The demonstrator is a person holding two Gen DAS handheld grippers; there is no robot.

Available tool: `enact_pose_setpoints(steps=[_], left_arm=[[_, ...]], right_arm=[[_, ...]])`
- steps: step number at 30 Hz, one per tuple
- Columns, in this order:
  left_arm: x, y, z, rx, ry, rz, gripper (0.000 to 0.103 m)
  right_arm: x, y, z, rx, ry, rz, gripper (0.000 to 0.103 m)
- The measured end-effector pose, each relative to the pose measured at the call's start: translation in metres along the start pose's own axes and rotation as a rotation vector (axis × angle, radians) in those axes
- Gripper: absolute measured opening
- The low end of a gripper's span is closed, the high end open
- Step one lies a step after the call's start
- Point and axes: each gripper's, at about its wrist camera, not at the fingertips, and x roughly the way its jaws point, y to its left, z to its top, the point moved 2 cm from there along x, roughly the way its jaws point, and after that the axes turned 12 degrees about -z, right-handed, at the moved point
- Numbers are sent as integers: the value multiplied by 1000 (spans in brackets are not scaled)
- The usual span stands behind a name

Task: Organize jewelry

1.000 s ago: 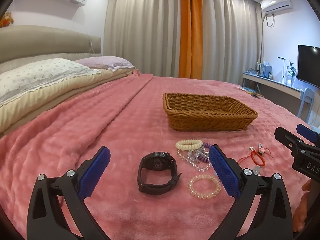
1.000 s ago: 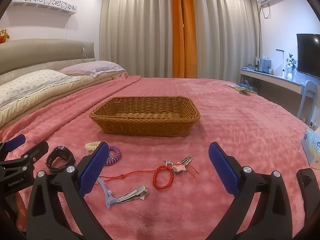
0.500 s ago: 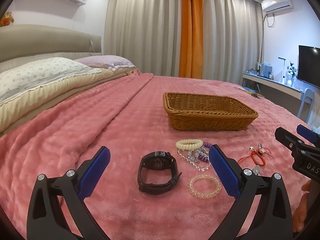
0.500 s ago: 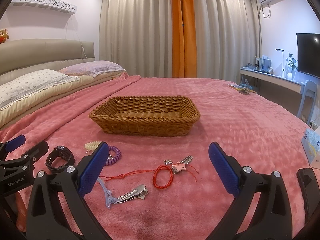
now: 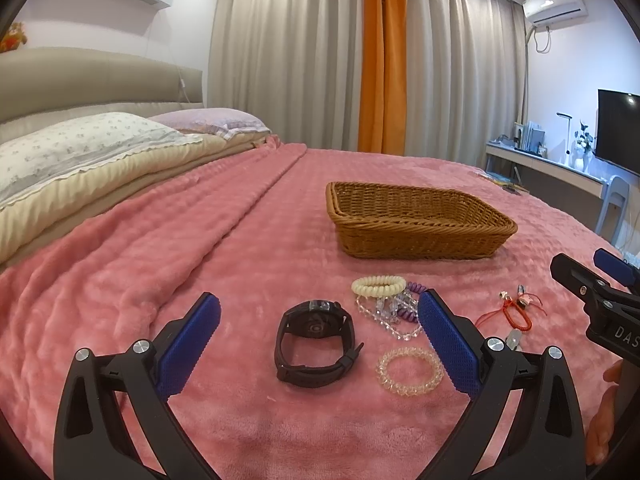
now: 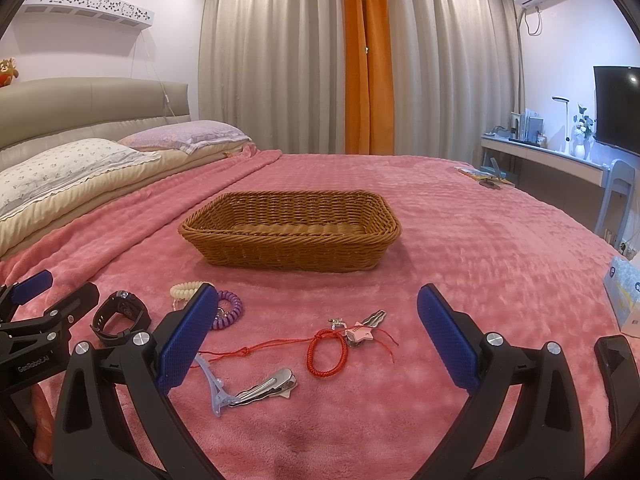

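An empty wicker basket (image 5: 416,220) (image 6: 292,232) stands on the pink blanket. In front of it lie a black watch (image 5: 316,340) (image 6: 120,316), a cream coil band (image 5: 378,285) (image 6: 186,290), a purple coil band (image 6: 228,310), a clear bead bracelet (image 5: 410,372), a red cord bracelet (image 6: 326,354) (image 5: 518,316) with keys (image 6: 362,326), and a hair clip (image 6: 256,390). My left gripper (image 5: 318,338) is open, low over the watch. My right gripper (image 6: 318,332) is open above the red bracelet. Each gripper shows at the edge of the other's view.
Pillows (image 5: 80,152) and a headboard lie to the left. Curtains (image 5: 380,60) hang behind the bed. A desk (image 6: 548,160), a chair and a TV stand at the right. A tissue box (image 6: 622,296) sits on the bed's right side.
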Motion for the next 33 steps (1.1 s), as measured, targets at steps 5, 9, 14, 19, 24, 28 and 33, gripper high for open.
enact_pose_setpoints(steps=[5,9,14,19,24,28,33], left_arm=[[0,0,-1,0,1,1,96],[0,0,0,-1,1,0,96],[0,0,-1,-1,2,0,96],[0,1,1,-1,2,-1,96],[0,1,0,-1,3,-1,96],[0,1,1,-1,3,-1,96],[0,1,2,-2,3,-1,96]], right_arm=[[0,0,-1,-2,1,-1,95],[0,0,-2,-3,0,-2,95],[0,0,-2,-4,0,-2,95],[1,1,-3,-3,1,-4,95],[1,1,-3,-5,1,-5,95],[0,1,-4,-5,-1,-9,95],[0,4,-3,-15,-1,-20,95]])
